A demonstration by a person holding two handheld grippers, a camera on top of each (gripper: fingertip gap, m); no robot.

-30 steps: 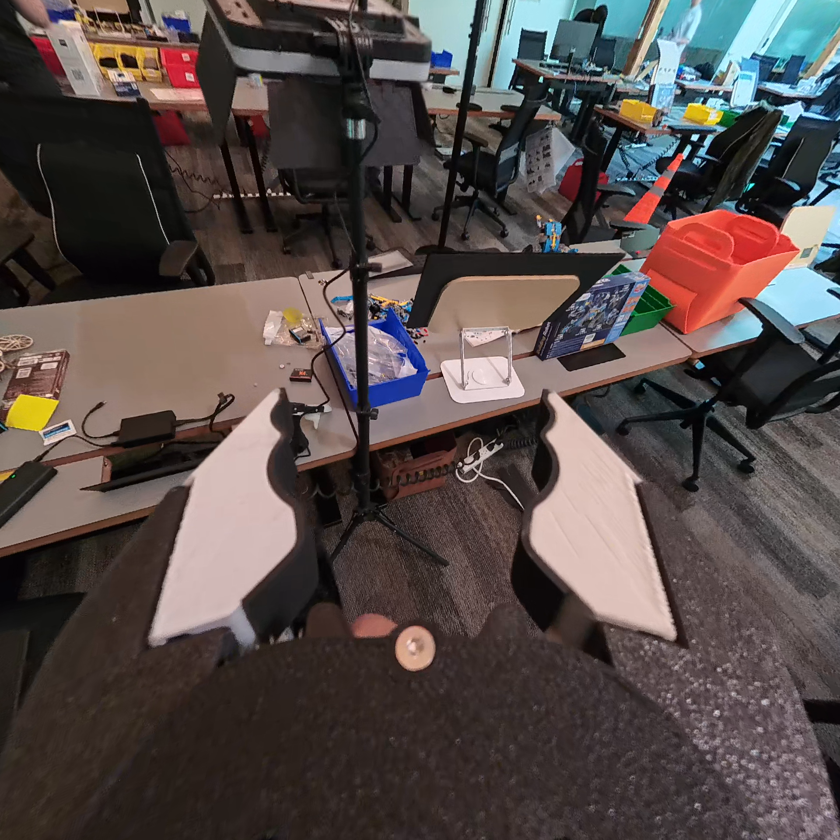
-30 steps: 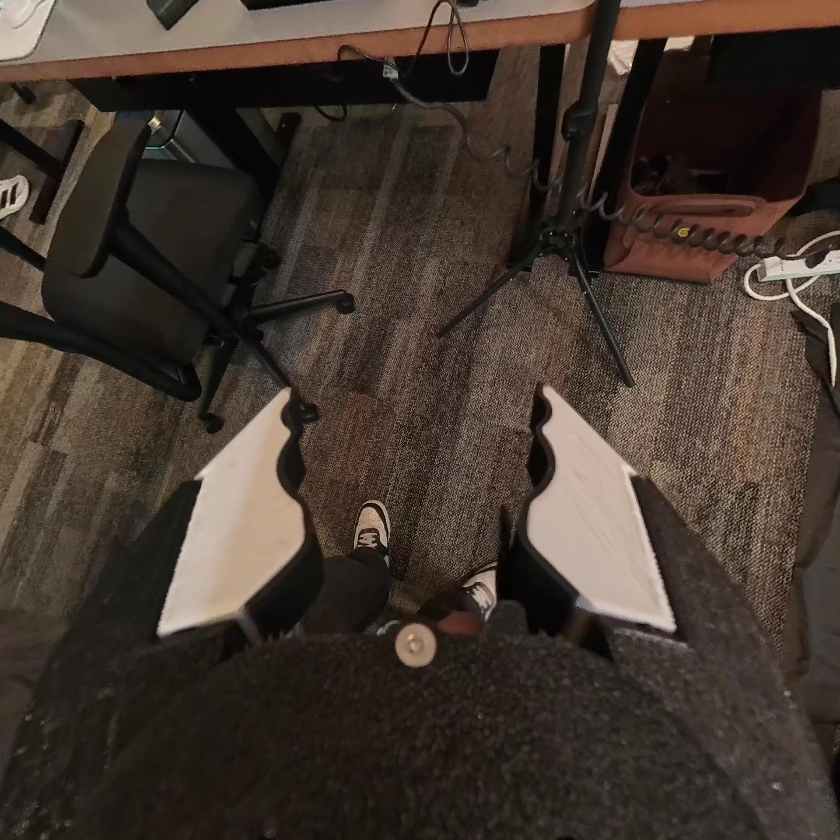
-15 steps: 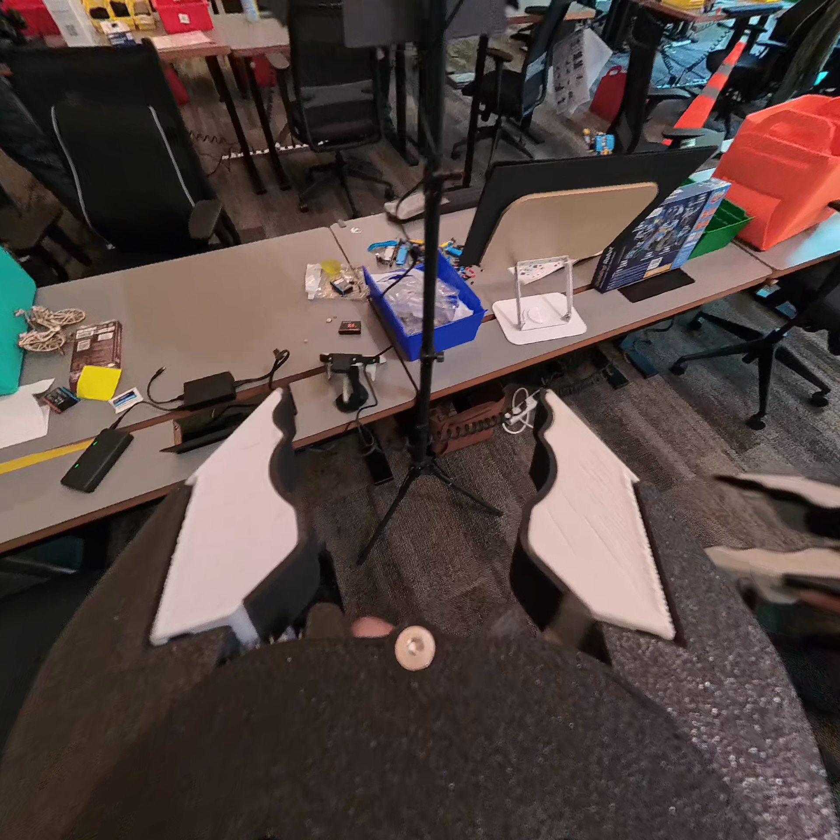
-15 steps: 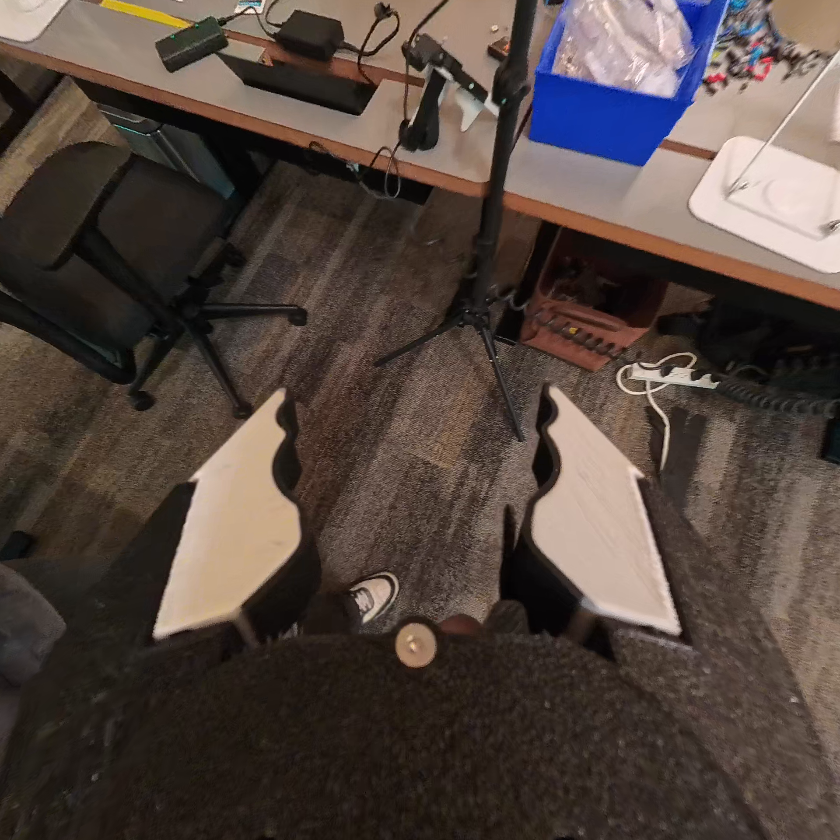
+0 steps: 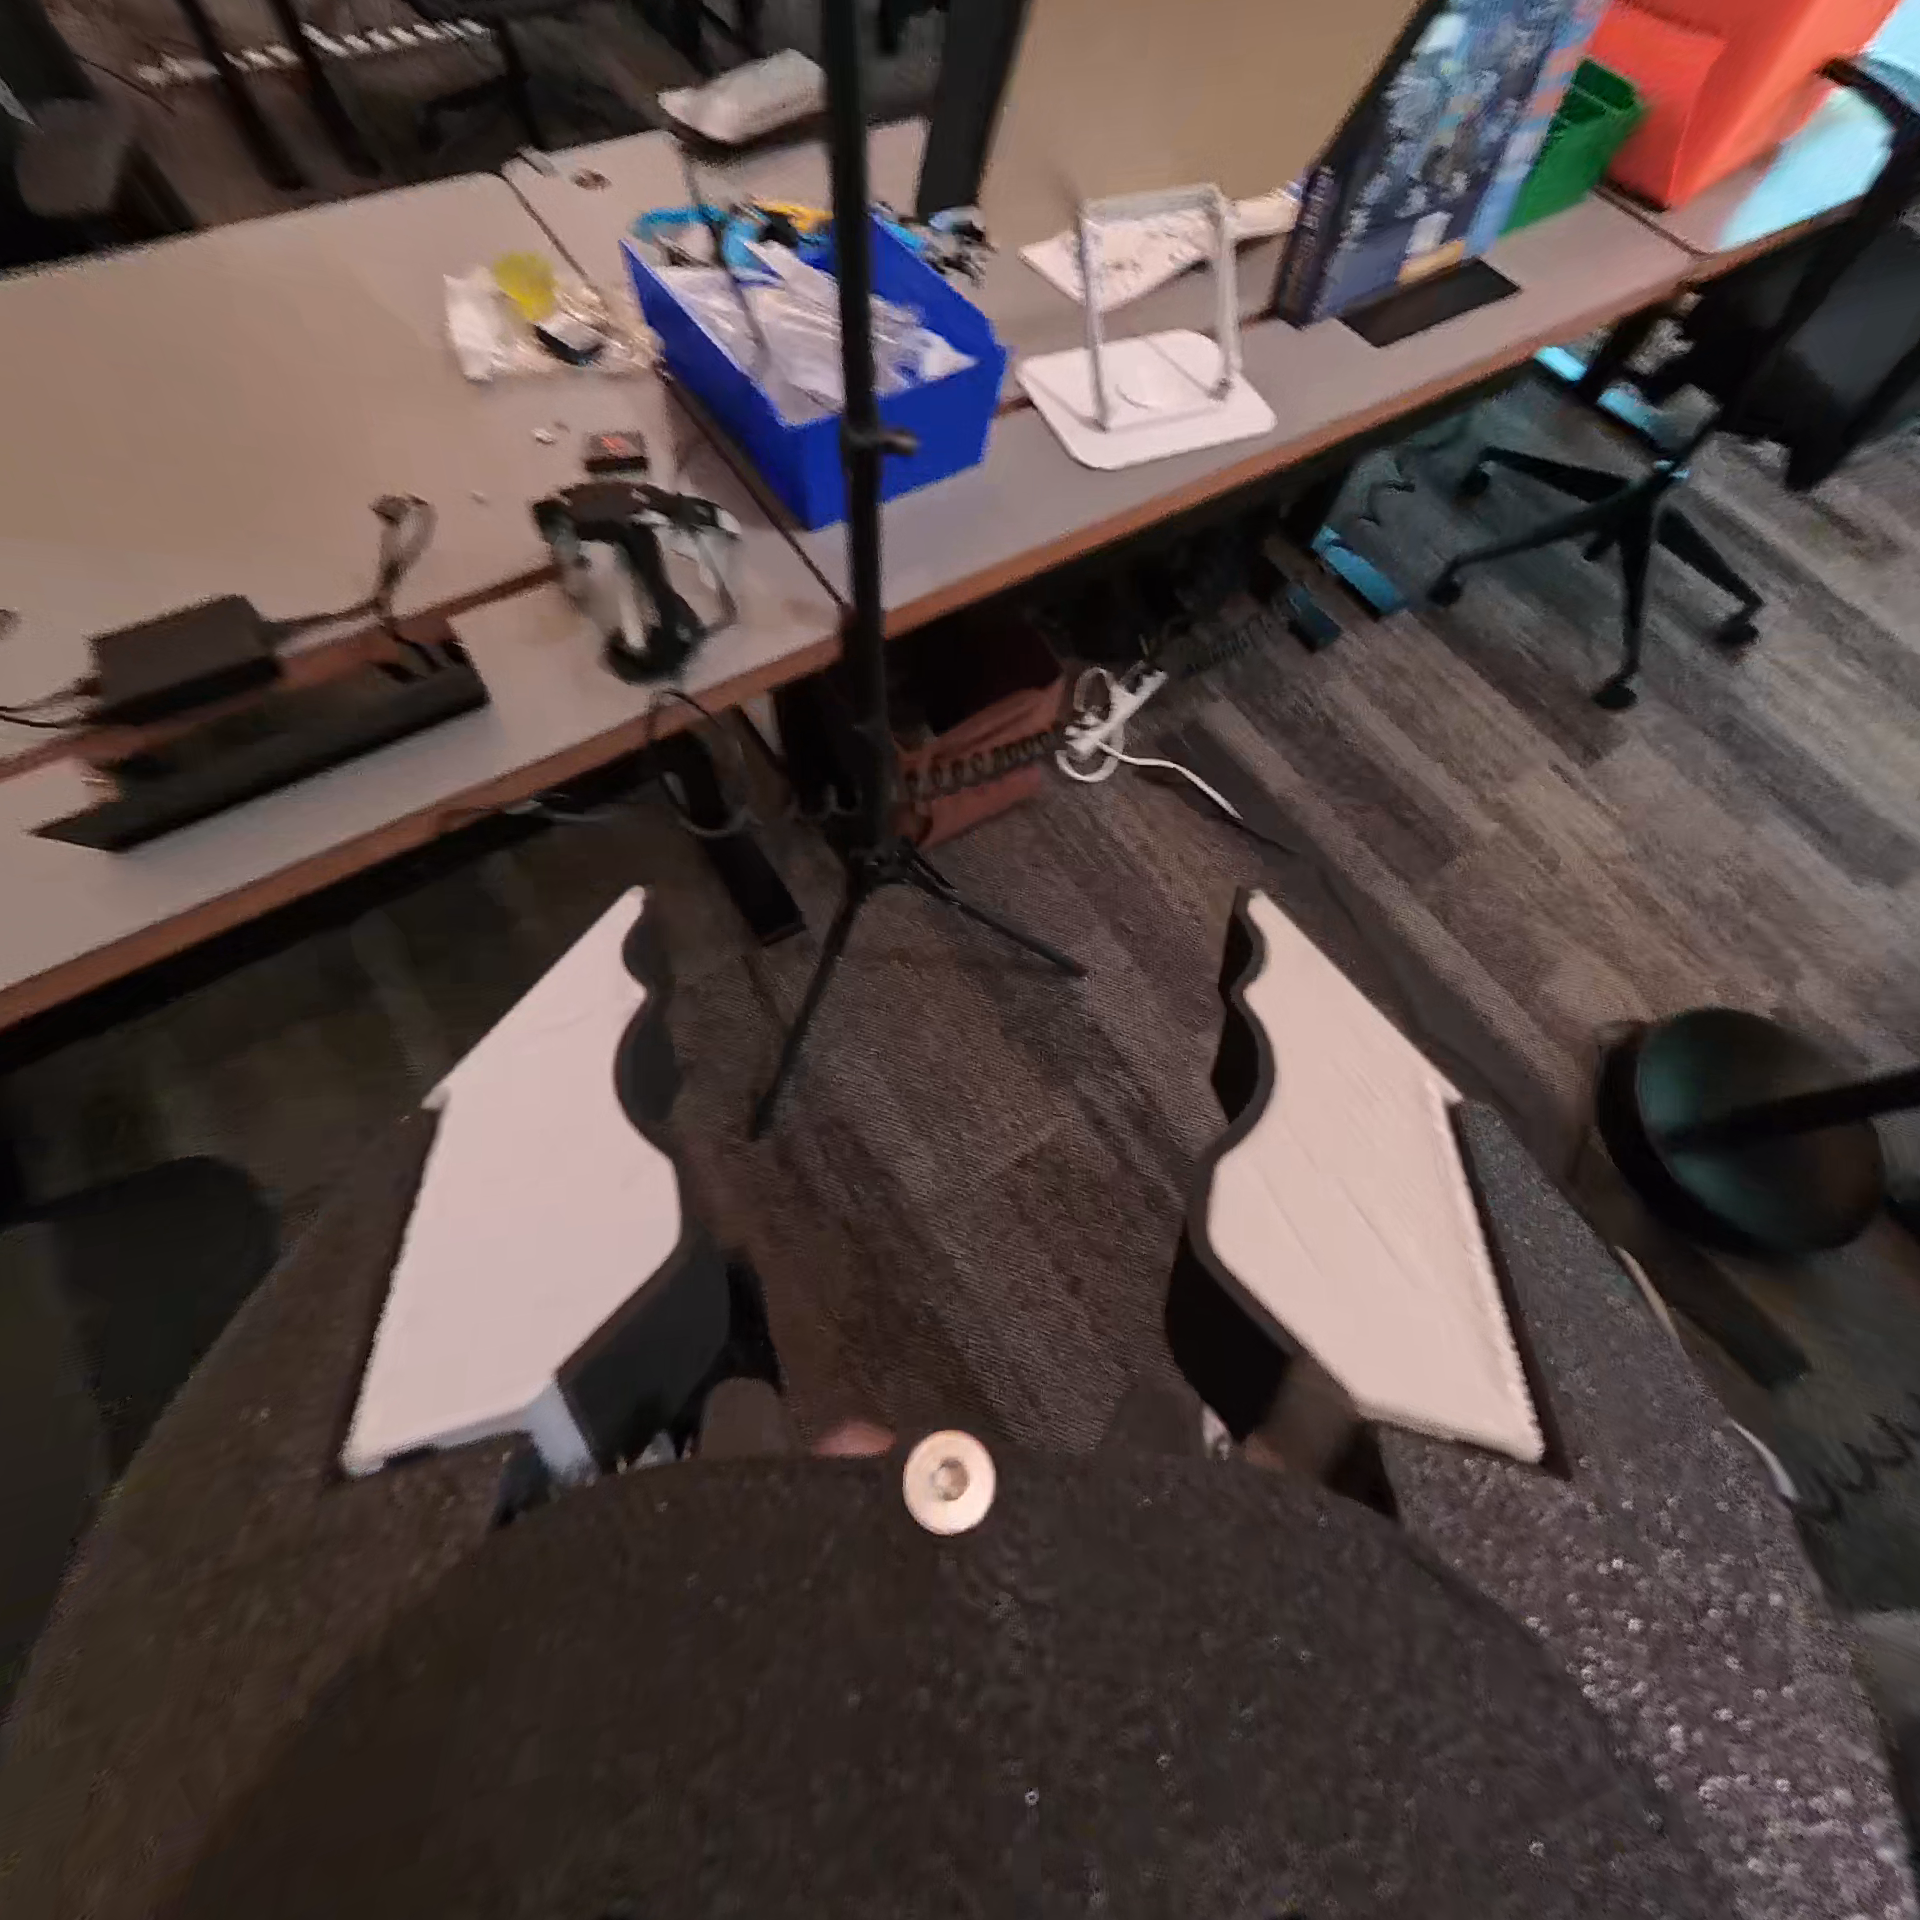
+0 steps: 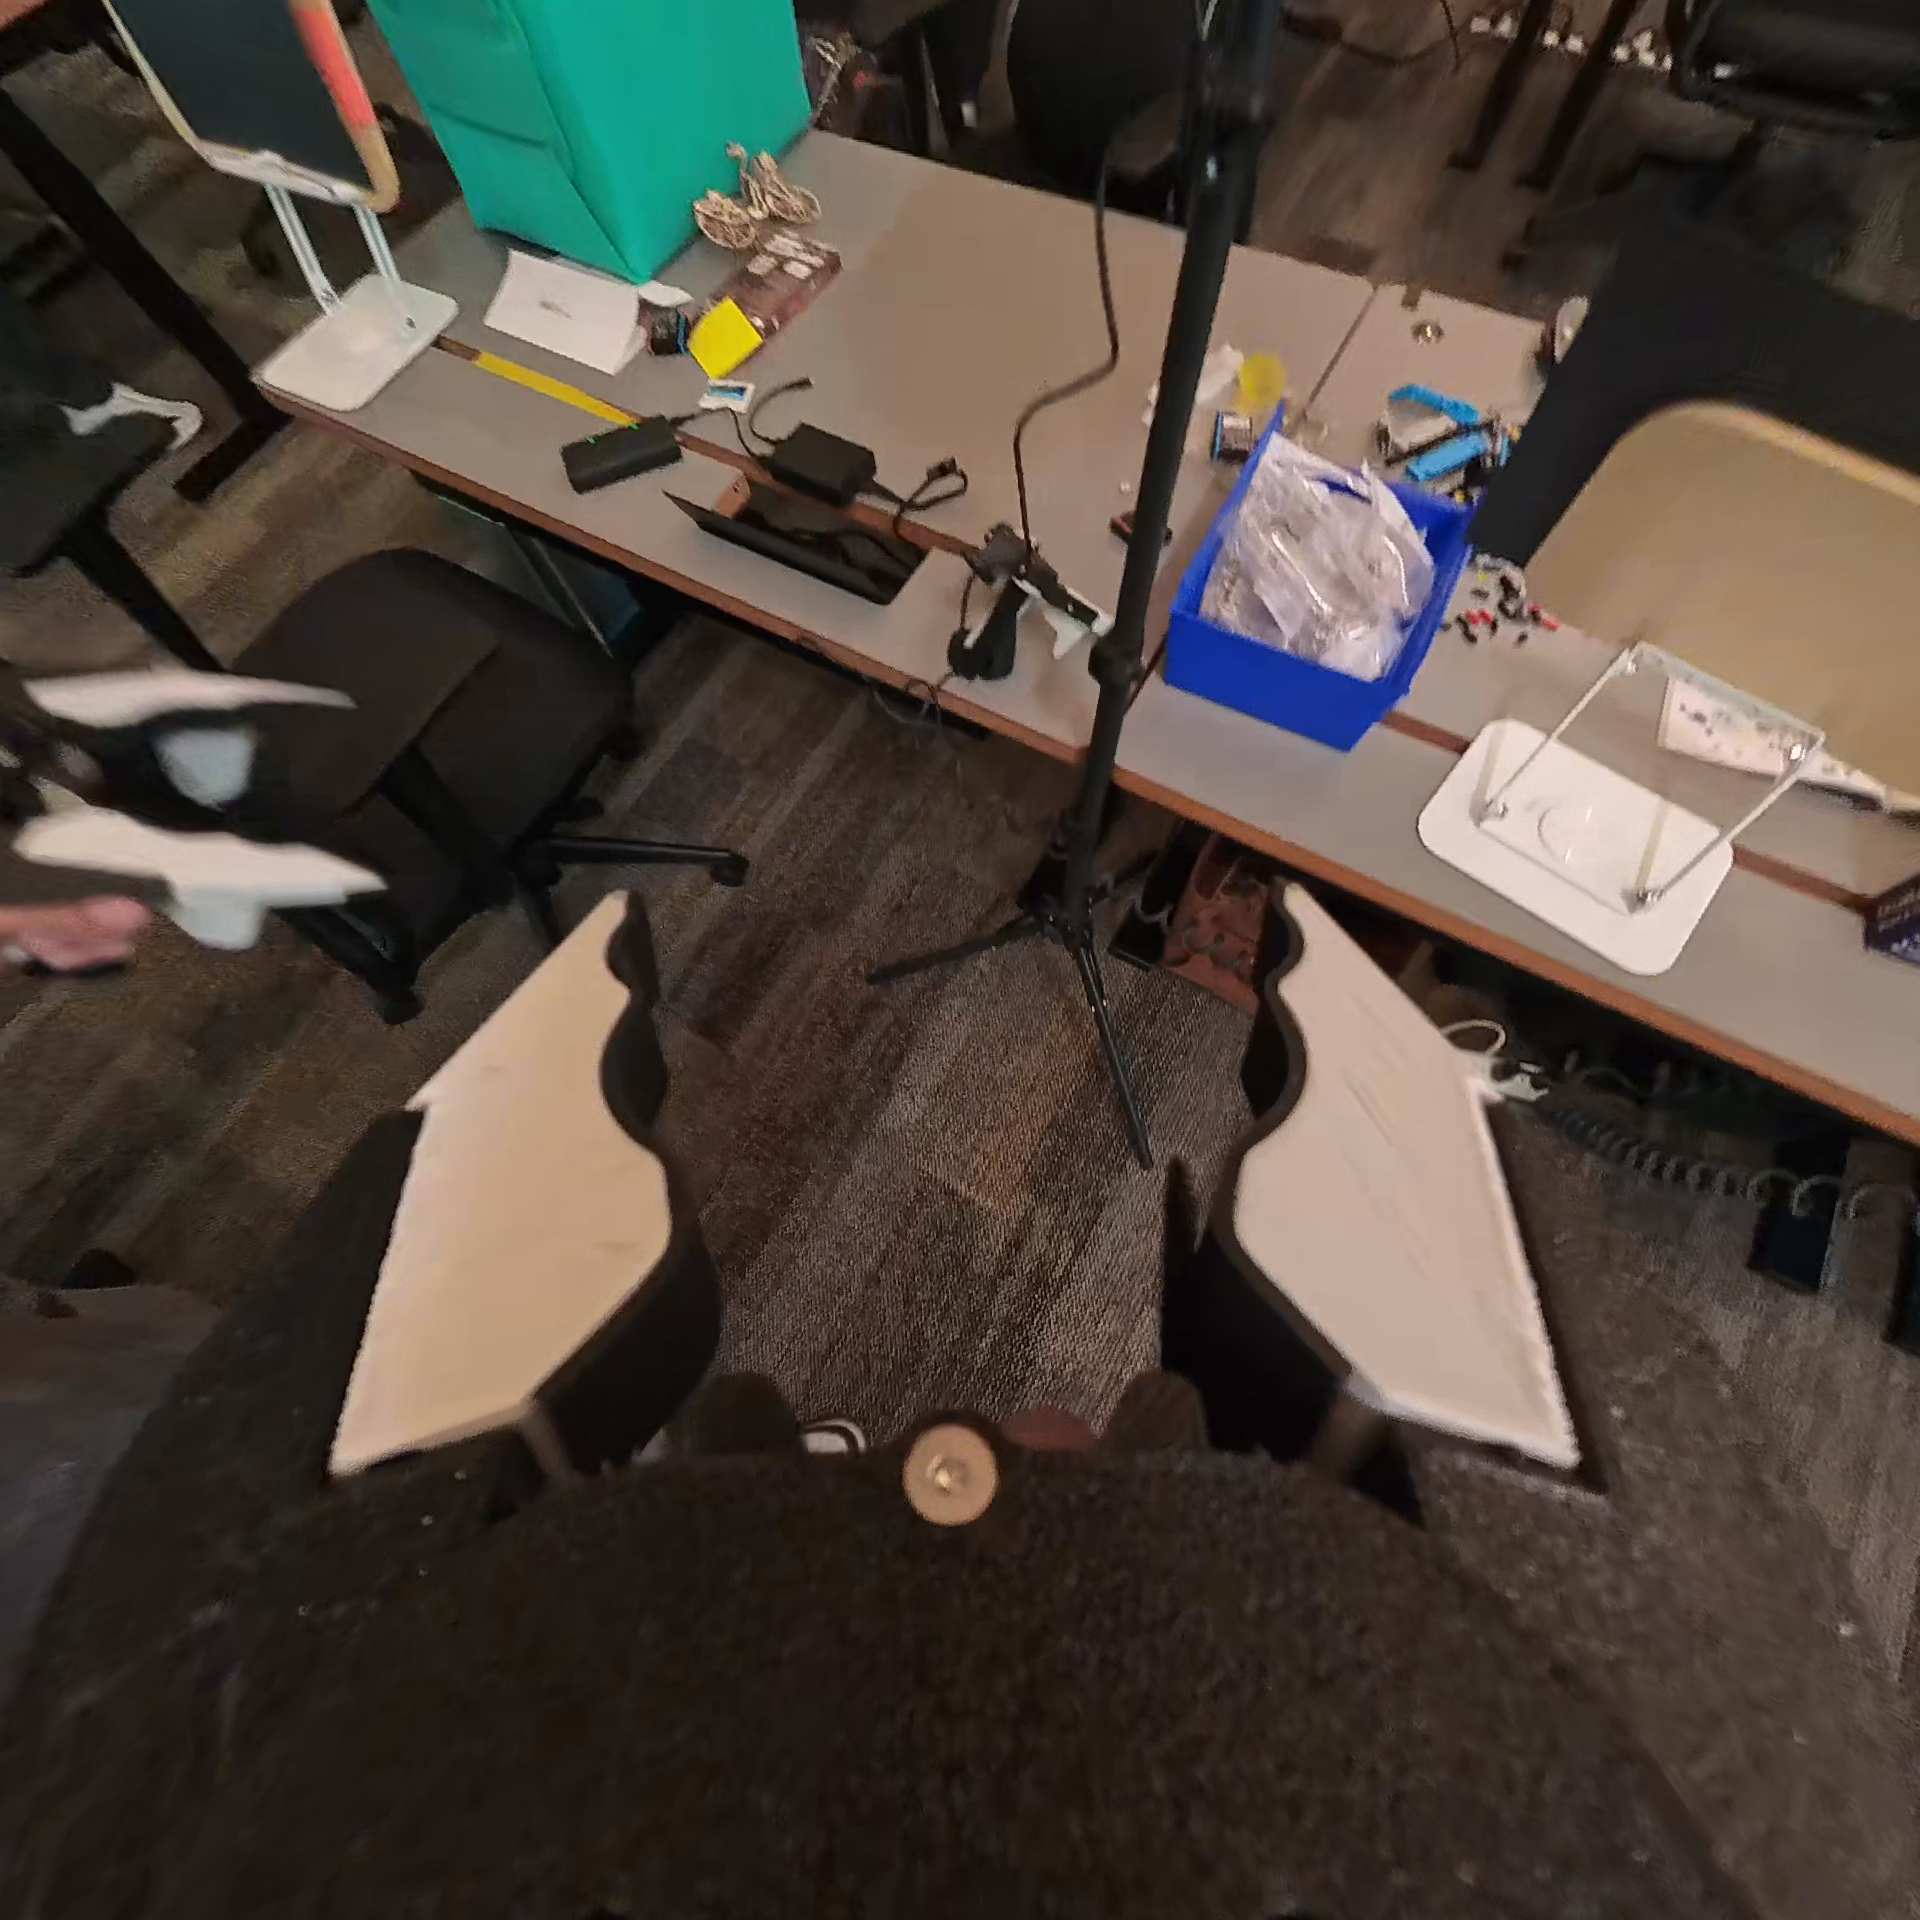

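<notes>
The left tool (image 5: pixel 940 904) is held in the air above the carpet (image 5: pixel 1039 1195). Its white fingers are spread wide and nothing is between them. Ahead of it, on the grey desk (image 5: pixel 260 364), a black power adapter (image 5: pixel 177 655) is seen at the left. A small black clamp-like device (image 5: pixel 634 582) lies further along, then a blue bin (image 5: pixel 831 374) filled with clear bags, and a white wire stand (image 5: pixel 1153 384) to the right. A black tripod (image 5: pixel 868 623) is planted on the floor in front of the desk, nearest to the tool but well apart from it. The right tool (image 6: pixel 953 899) is likewise spread and empty, and is held over the carpet facing the same tripod. A teal box (image 6: pixel 613 114) is seen at the desk's far left, and an office chair (image 6: pixel 416 707) is parked below it.
</notes>
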